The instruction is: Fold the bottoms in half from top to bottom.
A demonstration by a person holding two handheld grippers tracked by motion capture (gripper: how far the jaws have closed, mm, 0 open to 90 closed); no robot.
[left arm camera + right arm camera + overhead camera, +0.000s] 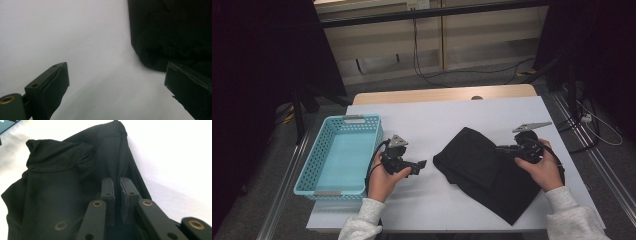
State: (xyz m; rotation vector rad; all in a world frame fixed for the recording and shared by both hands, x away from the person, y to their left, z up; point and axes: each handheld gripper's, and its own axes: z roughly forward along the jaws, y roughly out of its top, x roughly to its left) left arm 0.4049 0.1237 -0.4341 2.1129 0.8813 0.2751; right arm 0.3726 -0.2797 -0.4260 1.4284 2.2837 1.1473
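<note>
One black cloth (484,170), one blue basket (343,155), right gripper (117,195) closed over cloth, left gripper (115,82) open.

Left gripper (422,165) held level, jaws wide apart; right gripper (501,148) pointing left, jaws nearly closed, apparently pinching nothing.

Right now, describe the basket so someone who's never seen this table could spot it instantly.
Start at the white table and go to its left edge in the high view. The basket sits there, just left of the left gripper. It is a light blue, rectangular plastic bin with perforated walls, unlike the flat black cloth lying to its right.
</note>
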